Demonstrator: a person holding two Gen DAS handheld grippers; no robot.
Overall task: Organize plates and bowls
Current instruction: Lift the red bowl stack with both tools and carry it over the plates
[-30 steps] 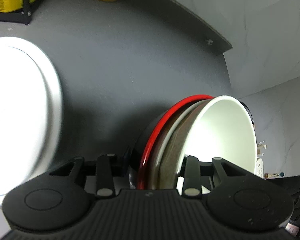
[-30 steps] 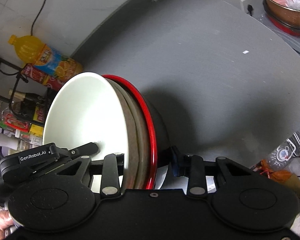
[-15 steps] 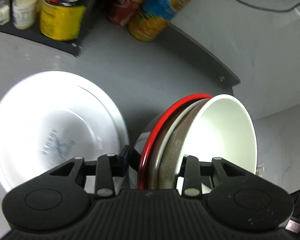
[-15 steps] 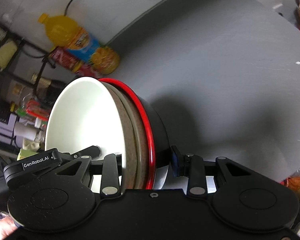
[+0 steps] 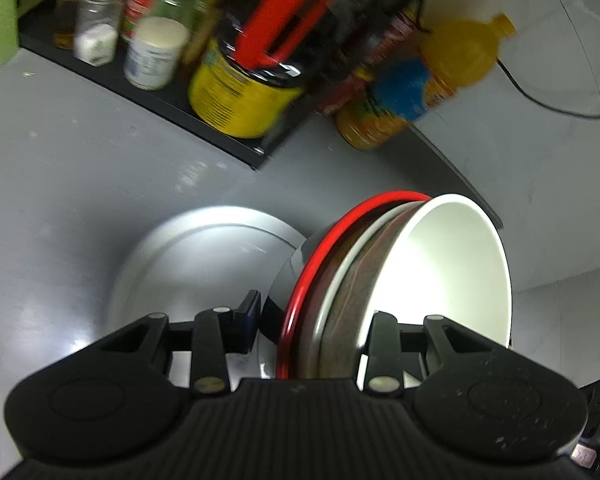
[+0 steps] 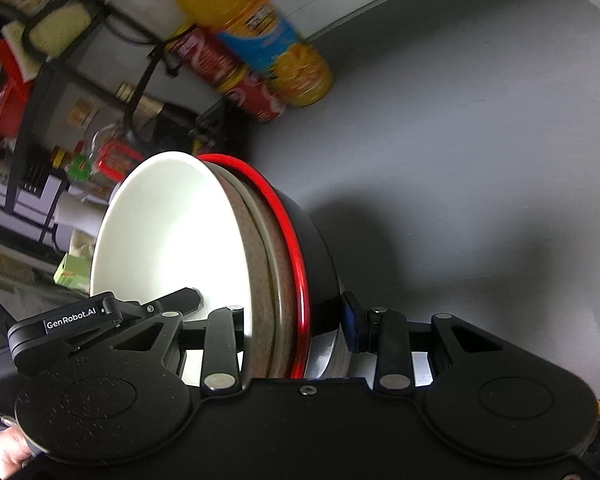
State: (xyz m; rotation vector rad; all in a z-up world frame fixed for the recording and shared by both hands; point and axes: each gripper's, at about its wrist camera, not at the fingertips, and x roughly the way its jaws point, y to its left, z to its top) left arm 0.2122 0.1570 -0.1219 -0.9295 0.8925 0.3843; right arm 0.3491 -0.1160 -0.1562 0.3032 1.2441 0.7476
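Bowls (image 5: 440, 280), nested white inside brown inside red-rimmed black, pinched by both left tool (image 5: 312, 320) and right tool (image 6: 292, 316).

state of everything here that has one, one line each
bowl stack: three nested bowls, tipped on edge, held off the counter
left tool: shut on bowl stack
right tool: shut on bowl stack
white plate: flat on the counter, left of the stack
juice bottle: upright, capped
yellow tin: upright on the black rack
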